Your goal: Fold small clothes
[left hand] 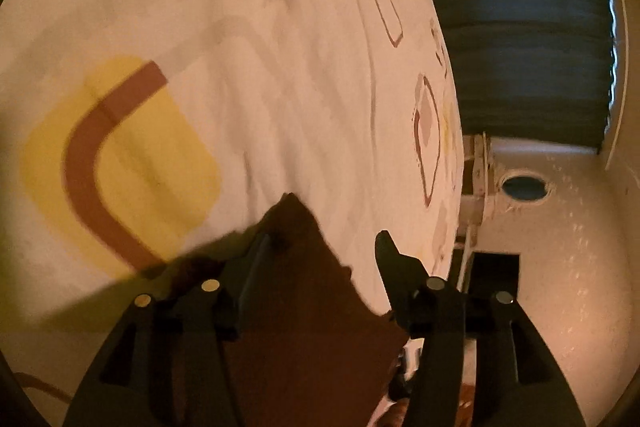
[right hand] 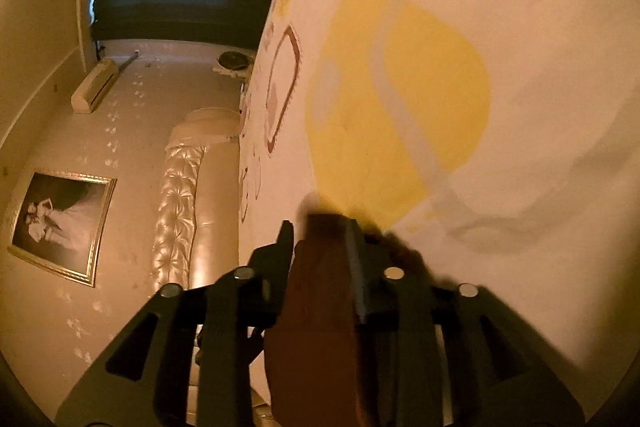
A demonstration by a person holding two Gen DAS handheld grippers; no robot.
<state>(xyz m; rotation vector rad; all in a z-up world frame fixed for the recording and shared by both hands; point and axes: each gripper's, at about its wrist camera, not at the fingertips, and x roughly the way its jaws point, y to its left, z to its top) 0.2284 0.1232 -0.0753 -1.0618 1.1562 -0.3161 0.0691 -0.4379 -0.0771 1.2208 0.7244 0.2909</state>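
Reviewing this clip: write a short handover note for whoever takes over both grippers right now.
Left gripper: jaws open, the brown garment lying loose between them, its corner against one finger.
Right gripper: jaws part open, brown cloth between them; a firm grip cannot be confirmed.
Garment: low over the patterned bedsheet.
Done: garment brought down to the bed.
Left: check how the fold lies, smooth it, finish folding.

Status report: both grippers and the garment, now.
Left gripper open, brown garment loose between its fingers. Right gripper narrower, garment between; grip unclear. Patterned bedsheet below, nothing in the way.
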